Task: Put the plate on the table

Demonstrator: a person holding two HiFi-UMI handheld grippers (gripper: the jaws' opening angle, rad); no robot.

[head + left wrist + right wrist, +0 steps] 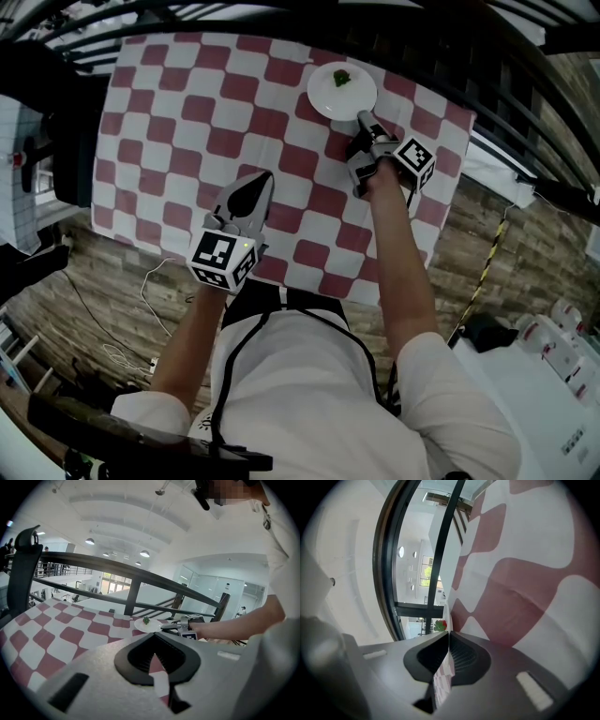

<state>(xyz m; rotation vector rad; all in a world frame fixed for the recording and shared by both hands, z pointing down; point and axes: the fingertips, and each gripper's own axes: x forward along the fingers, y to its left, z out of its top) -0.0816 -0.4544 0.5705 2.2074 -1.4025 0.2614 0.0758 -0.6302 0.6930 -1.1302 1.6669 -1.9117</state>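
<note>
right gripper (pixel 363 122) nips the plate (pixel 330 97) by its rim, likely to settle it on the checked cloth (pixel 187 112); left gripper (pixel 265 178), jaws together and empty, hovers aside.

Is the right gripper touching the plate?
Touching. The right gripper view shows the right gripper closed on the rim of the plate; the head view agrees.

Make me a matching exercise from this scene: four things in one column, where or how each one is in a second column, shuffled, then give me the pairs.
1 plate
2 green garnish
3 left gripper
4 right gripper

A fingers shut on the plate's rim
B fingers together, nothing between them
C lies on the plate
D at the far right of the checked cloth

Pairs: 1-D, 2-C, 3-B, 4-A
</note>
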